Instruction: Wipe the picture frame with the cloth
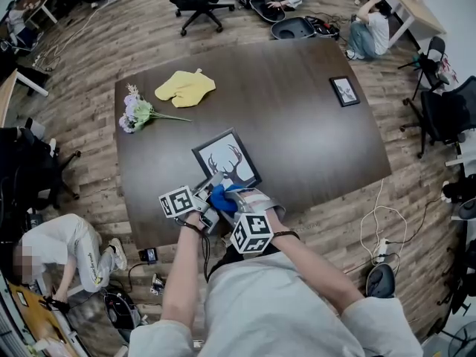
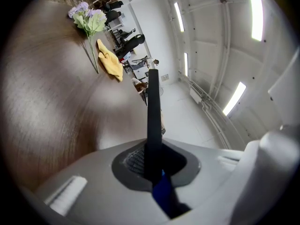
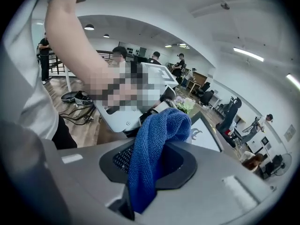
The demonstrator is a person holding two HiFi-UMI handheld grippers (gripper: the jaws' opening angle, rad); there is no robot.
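Observation:
The picture frame point(image 1: 227, 161), black-edged with a deer-antler print, is tilted up off the dark table point(image 1: 297, 132) at its near corner. My left gripper point(image 1: 210, 187) is shut on that near edge. In the left gripper view the frame point(image 2: 153, 111) shows edge-on as a black bar clamped in the left gripper point(image 2: 152, 163). My right gripper point(image 1: 227, 199) is shut on a blue cloth point(image 1: 221, 198), right beside the frame's near corner. In the right gripper view the cloth point(image 3: 152, 144) bulges out of the right gripper point(image 3: 150, 165), with the frame's white print point(image 3: 202, 136) just beyond it.
A yellow cloth point(image 1: 185, 87) and a bunch of artificial flowers point(image 1: 136, 111) lie at the table's far left. A small framed picture point(image 1: 344, 91) lies at the far right. Office chairs and several people are on the floor around the table.

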